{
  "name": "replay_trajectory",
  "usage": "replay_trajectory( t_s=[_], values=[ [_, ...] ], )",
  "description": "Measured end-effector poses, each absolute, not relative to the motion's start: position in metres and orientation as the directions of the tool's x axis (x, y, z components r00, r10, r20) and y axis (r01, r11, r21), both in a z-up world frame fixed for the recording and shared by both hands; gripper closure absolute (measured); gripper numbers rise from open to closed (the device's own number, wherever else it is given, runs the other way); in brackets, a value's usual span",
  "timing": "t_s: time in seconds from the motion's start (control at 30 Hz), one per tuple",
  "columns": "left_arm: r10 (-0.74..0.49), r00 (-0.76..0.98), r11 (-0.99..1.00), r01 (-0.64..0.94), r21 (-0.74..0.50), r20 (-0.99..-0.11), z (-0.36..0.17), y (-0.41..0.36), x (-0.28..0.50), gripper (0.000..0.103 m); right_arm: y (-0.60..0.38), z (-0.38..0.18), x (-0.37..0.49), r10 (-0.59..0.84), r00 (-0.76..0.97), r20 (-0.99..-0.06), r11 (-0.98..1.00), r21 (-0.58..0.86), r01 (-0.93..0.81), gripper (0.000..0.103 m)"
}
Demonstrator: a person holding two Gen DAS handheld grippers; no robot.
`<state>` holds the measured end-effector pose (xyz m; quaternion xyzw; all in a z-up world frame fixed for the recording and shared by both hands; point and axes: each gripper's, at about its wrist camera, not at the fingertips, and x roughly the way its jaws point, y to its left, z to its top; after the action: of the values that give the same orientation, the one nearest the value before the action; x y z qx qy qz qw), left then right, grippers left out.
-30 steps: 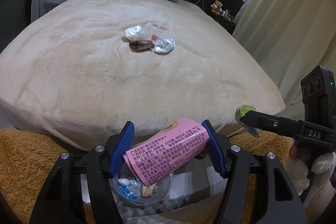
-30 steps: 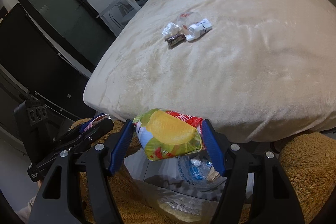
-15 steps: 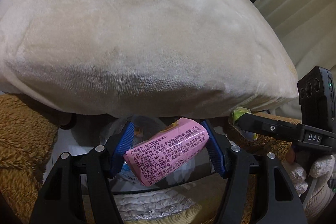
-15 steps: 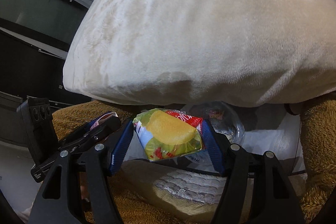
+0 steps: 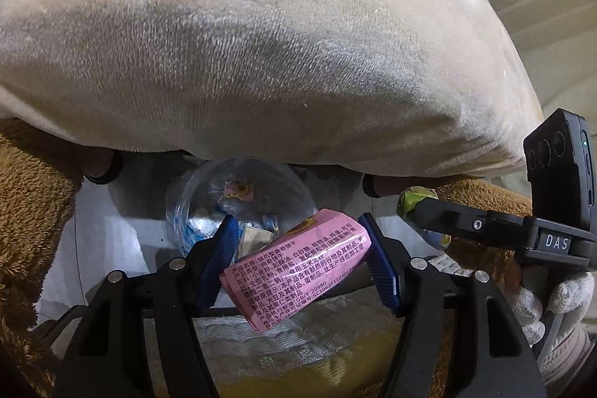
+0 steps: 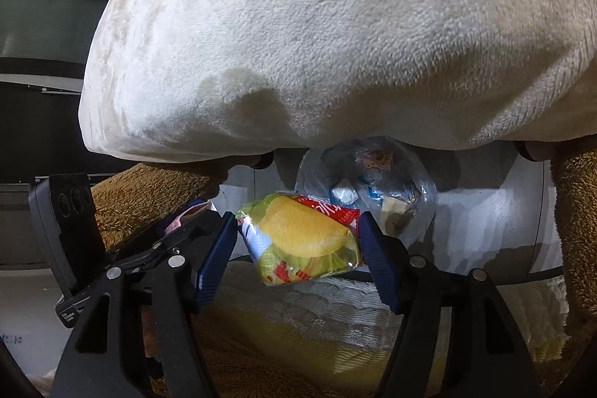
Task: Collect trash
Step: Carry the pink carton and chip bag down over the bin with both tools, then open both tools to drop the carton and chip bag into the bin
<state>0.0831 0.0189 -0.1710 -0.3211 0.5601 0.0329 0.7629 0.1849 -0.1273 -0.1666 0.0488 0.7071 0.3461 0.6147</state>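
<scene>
Left gripper [image 5: 300, 258] jaws clamp the pink pack [image 5: 298, 273], pack tilted between the 2 blue pads. Right gripper [image 6: 298, 254] jaws clamp the chip bag [image 6: 302, 241], pads pressing both its ends. Just past both jaws, below the bed [image 5: 261, 43] edge, the clear bag [image 6: 373, 189] holds wrappers. Brown fleece [image 5: 30, 211] flanks both sides. Right of left jaws: right gripper, gloved hand [image 5: 552, 301].

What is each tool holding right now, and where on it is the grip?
The left tool clamps the pink snack packet across its two ends. The right tool clamps the yellow-green chip bag by its two sides.
</scene>
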Motion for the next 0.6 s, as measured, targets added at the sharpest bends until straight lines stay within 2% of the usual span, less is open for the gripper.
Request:
replay_trajectory(
  t_s=[0.47,0.6],
  values=[
    [-0.334,0.341,0.787,-0.413,-0.459,-0.879,-0.182,0.012,0.078,0.038,-0.122,-0.172,0.185,0.477,-0.244,-0.844,0.765,0.536,-0.357,0.036],
    [-0.375,0.349,0.779,-0.384,-0.496,-0.859,-0.183,0.008,0.081,0.035,-0.121,-0.170,0.186,0.487,-0.239,-0.840,0.759,0.543,-0.360,0.032]
  ],
)
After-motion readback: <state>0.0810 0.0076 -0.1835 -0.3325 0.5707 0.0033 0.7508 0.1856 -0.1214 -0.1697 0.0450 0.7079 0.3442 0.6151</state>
